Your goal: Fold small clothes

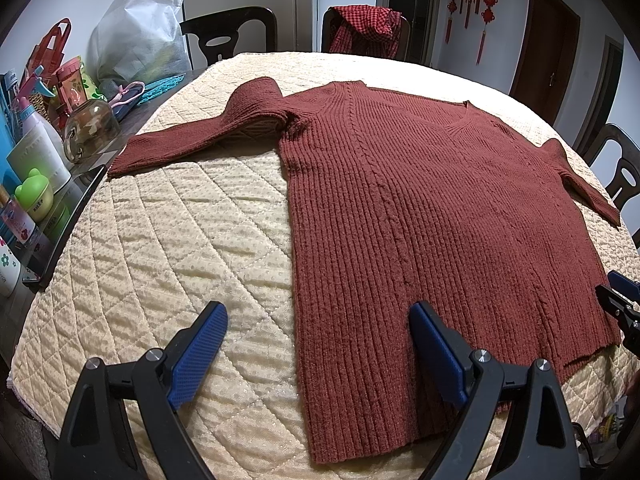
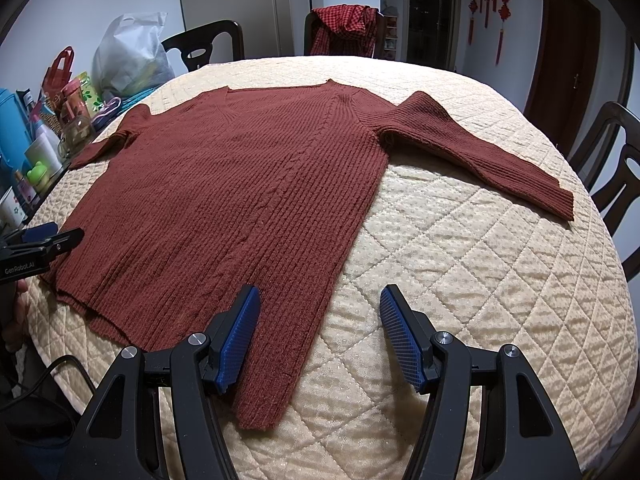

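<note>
A rust-red ribbed knit sweater [image 1: 420,216] lies flat and spread out on a cream quilted cover, neck away from me, both sleeves out to the sides; it also shows in the right wrist view [image 2: 240,200]. My left gripper [image 1: 318,320] is open, hovering over the sweater's near left hem corner, one finger over the quilt and one over the knit. My right gripper [image 2: 320,304] is open over the near right hem corner, astride the sweater's side edge. Each gripper shows at the edge of the other's view: the right gripper [image 1: 616,300], the left gripper [image 2: 44,240].
The quilted cover [image 1: 180,260] lies over a round table. Bottles, cups, a glass jar [image 1: 90,128] and a white bag [image 1: 140,36] crowd the table's left side. Dark chairs stand round the far side; one carries a red checked cloth [image 1: 366,28].
</note>
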`<control>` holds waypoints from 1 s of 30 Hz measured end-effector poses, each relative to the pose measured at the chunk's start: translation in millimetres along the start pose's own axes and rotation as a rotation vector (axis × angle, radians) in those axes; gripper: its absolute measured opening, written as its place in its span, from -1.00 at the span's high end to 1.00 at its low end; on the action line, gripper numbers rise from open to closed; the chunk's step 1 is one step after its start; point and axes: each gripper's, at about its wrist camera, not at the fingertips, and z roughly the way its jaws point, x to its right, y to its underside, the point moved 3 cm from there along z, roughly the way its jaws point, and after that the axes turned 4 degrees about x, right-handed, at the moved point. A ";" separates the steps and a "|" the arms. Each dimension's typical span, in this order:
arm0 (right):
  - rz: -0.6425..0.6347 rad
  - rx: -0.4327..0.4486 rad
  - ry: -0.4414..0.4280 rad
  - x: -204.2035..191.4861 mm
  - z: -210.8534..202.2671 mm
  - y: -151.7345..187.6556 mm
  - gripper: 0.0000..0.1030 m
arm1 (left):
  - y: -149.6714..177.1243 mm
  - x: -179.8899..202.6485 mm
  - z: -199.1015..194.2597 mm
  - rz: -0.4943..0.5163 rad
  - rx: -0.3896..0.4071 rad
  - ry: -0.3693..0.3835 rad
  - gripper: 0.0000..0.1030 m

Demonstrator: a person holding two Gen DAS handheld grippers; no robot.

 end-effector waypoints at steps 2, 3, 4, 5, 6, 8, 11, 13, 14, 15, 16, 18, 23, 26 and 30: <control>0.000 0.000 0.000 -0.3 -0.1 0.0 -0.22 | 0.0 0.0 0.0 0.000 0.000 0.000 -0.82; 0.000 0.000 0.000 -0.4 -0.3 0.3 -0.22 | 0.1 -0.1 0.0 0.000 -0.001 0.000 -0.82; 0.000 0.000 0.000 -1.1 -0.5 -0.2 -0.22 | 0.1 0.0 0.0 0.000 0.000 0.000 -0.82; 0.000 0.001 0.000 -1.8 -0.8 -0.3 -0.22 | 0.0 0.0 0.0 0.000 0.000 0.000 -0.82; 0.000 0.000 0.001 -2.4 -1.0 -0.6 -0.22 | 0.0 0.0 0.0 0.000 0.000 0.000 -0.82; -0.001 -0.001 0.001 -3.7 -1.6 -0.9 -0.22 | 0.0 0.0 0.0 0.000 0.000 0.000 -0.82; -0.001 -0.001 0.001 -0.6 0.0 1.1 -0.22 | 0.0 0.0 0.0 0.000 0.000 0.000 -0.82; 0.000 0.000 0.001 -1.3 -0.1 0.8 -0.22 | 0.0 0.0 0.0 0.001 0.000 0.000 -0.82; 0.000 0.000 0.001 -0.7 0.1 1.4 -0.22 | 0.0 0.0 0.0 0.000 0.000 0.000 -0.82; -0.001 -0.001 0.001 -1.1 0.0 1.0 -0.22 | 0.0 0.0 0.0 0.000 0.000 0.000 -0.82; -0.001 -0.001 0.001 -1.3 -0.1 0.9 -0.22 | 0.0 -0.1 0.0 0.000 0.000 0.000 -0.82; -0.001 -0.001 0.001 -0.5 0.1 1.6 -0.22 | 0.0 0.0 0.0 0.000 0.000 0.000 -0.82; 0.000 -0.001 0.001 -1.7 -0.2 1.1 -0.22 | 0.0 0.0 0.0 0.000 0.001 0.000 -0.82; 0.000 -0.001 0.001 -1.9 -0.3 1.1 -0.22 | 0.0 0.0 0.0 0.000 0.000 0.000 -0.82; 0.000 -0.001 0.001 -2.0 -0.4 1.3 -0.22 | 0.0 0.0 0.0 0.000 0.000 0.000 -0.82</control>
